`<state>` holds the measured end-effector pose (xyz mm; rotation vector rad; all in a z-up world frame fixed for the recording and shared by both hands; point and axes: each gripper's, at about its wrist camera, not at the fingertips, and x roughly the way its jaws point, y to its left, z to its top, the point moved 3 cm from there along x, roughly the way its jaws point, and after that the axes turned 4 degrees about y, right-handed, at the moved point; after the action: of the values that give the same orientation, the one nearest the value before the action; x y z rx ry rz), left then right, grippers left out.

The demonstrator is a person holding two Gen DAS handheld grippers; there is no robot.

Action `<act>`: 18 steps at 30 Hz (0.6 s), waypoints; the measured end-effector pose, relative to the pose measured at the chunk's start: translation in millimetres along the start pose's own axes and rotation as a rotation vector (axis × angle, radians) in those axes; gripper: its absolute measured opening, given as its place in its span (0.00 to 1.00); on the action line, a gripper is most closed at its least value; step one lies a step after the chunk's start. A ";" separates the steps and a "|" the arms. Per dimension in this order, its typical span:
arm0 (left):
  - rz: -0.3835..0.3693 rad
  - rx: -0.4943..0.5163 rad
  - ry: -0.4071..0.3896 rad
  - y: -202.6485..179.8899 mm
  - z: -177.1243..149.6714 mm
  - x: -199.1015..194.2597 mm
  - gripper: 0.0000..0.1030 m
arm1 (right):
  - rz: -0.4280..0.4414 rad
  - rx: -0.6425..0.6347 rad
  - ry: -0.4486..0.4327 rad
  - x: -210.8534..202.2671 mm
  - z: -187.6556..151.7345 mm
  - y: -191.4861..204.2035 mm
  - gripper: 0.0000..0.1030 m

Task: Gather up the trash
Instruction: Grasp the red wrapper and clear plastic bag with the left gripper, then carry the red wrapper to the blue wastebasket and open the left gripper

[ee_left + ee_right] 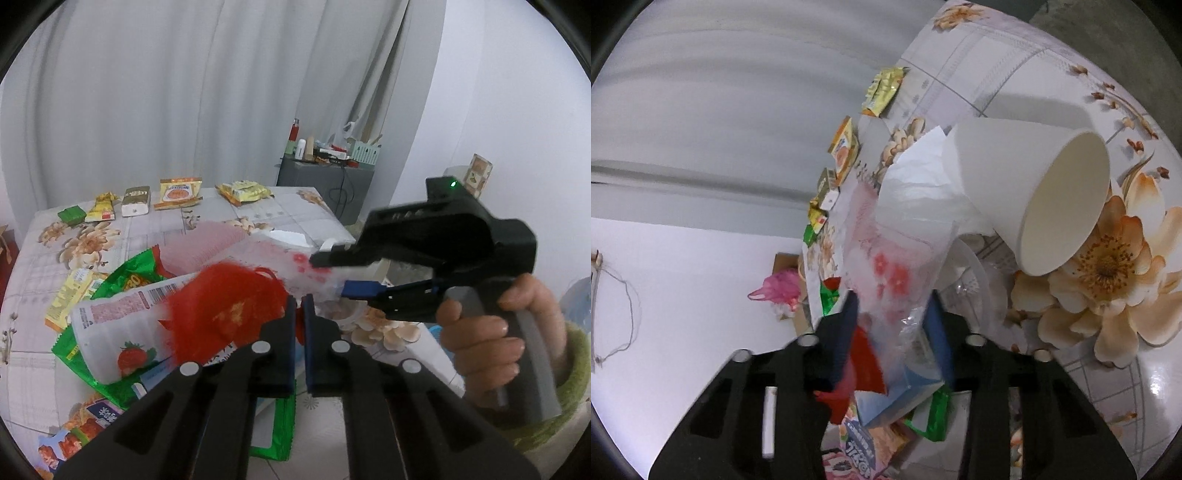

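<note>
Pinching a red bag in the nearly closed left tool, with the right tool, half-open around a clear floral bag, at two o'clock, nearer.

- green wrapper, under the white strawberry pouch: yellow digits, reads roughly "30", partly cut off
- white strawberry pouch: barcode and a block of pink small print, too small to read; strawberry picture, no legible brand
- blue-and-white packet, below the green wrapper in the right wrist view: big white characters, blurred, unreadable
- yellow and orange packets at the table's far edge, well behind the pouch: print too small to read
</note>
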<state>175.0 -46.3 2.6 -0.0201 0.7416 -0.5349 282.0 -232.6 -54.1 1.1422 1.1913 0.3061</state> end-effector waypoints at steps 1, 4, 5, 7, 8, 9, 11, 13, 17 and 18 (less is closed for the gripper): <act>0.000 -0.001 -0.007 0.2 0.9 -2.4 0.03 | 0.005 0.007 0.000 -0.8 -0.9 -1.4 0.13; 0.005 -0.003 -0.026 1.5 2.8 -9.0 0.03 | 0.025 -0.003 -0.014 -3.8 -4.5 0.4 0.06; 0.008 -0.003 -0.035 2.3 4.0 -12.3 0.03 | 0.032 -0.011 -0.022 -3.5 -5.4 2.9 0.04; 0.016 -0.003 -0.055 3.5 6.5 -19.1 0.02 | 0.057 -0.028 -0.034 -6.9 -7.6 7.7 0.03; 0.019 -0.004 -0.065 4.4 7.4 -22.9 0.02 | 0.075 -0.035 -0.040 -8.8 -8.7 10.4 0.03; 0.023 -0.005 -0.075 5.1 8.4 -26.8 0.02 | 0.095 -0.045 -0.048 -11.6 -9.6 13.2 0.03; 0.032 -0.009 -0.098 6.8 11.1 -35.8 0.02 | 0.140 -0.064 -0.067 -20.9 -12.1 19.6 0.02; 0.036 -0.015 -0.115 7.0 14.0 -44.8 0.02 | 0.178 -0.077 -0.087 -32.1 -14.5 24.6 0.02; 0.021 -0.019 -0.145 0.1 21.0 -63.9 0.02 | 0.232 -0.107 -0.146 -62.6 -22.3 28.8 0.02; 0.015 -0.026 -0.135 -3.6 23.0 -68.1 0.02 | 0.242 -0.109 -0.162 -72.6 -25.3 26.1 0.02</act>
<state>146.7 -21.3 63.9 -0.0742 0.6166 -0.5049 240.4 -259.4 10.3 1.1935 0.8852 0.4481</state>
